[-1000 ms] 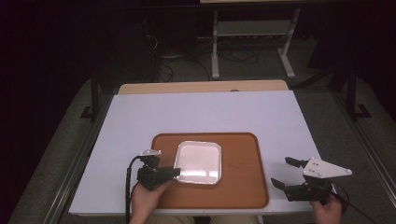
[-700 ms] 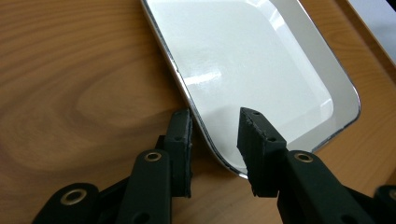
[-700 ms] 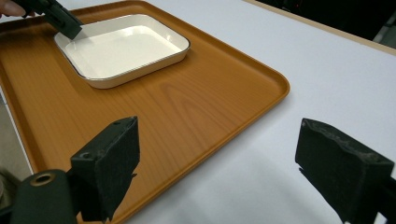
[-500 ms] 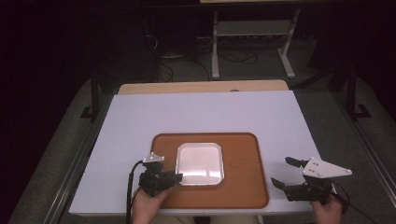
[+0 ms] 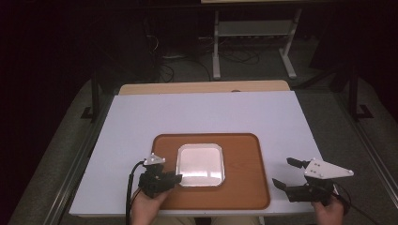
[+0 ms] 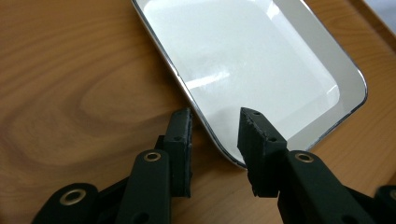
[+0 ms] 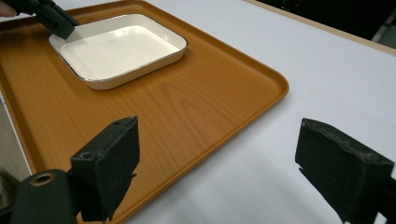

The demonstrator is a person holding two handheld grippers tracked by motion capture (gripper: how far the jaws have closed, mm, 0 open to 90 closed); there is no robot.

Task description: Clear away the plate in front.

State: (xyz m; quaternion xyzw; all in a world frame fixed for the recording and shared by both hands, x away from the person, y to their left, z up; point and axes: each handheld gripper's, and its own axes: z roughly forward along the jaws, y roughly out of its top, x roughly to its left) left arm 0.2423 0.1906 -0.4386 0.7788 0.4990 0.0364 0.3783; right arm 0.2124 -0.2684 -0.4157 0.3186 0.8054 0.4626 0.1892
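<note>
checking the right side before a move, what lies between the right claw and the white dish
Bare wooden tray surface, then a strip of white table; the right gripper view shows nothing else between the right claw and white dish.

Black grippers [image 5: 176, 178], grey three-cornered plates.

I see a white sheet-covered table [image 5: 206, 117], a pale wooden board edge [image 5: 202, 87] behind it, and a grey metal stand [image 5: 253, 33] on the dark floor.
</note>
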